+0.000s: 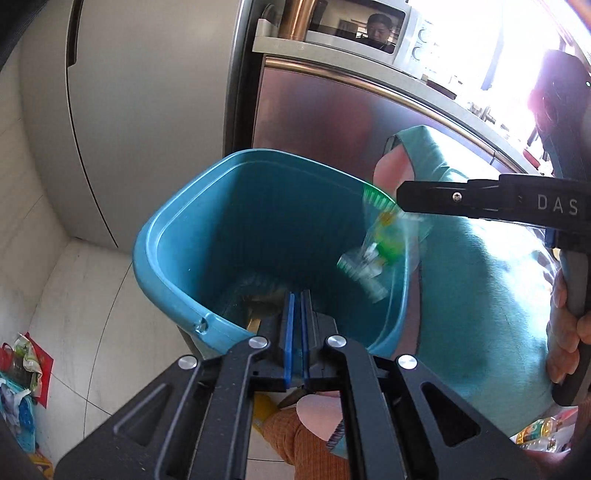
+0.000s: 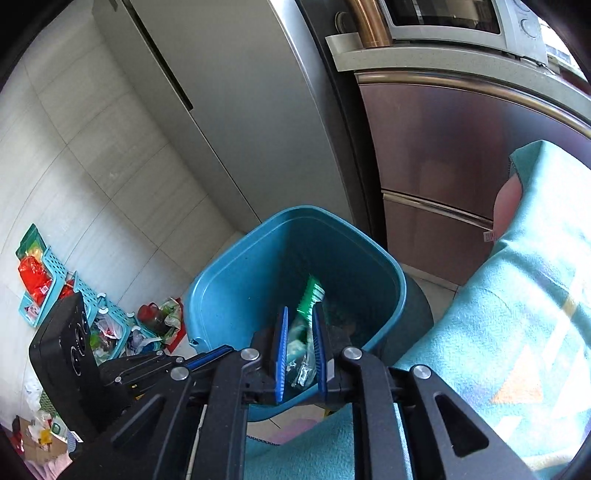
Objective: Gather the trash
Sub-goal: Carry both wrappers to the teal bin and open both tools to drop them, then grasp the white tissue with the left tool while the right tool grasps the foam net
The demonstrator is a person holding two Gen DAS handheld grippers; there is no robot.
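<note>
A blue plastic bin is held tilted, its mouth toward both cameras; it also shows in the right wrist view. My left gripper is shut on the bin's near rim. My right gripper is over the bin's mouth, its jaws slightly apart. A clear and green plastic wrapper lies between its blue pads. In the left wrist view the wrapper is blurred, just below the right gripper's finger and inside the bin. Some dark trash lies at the bin's bottom.
A grey fridge and a steel cabinet with a microwave stand behind. A teal blanket lies at the right. Teal baskets and loose packaging lie on the tiled floor at the left.
</note>
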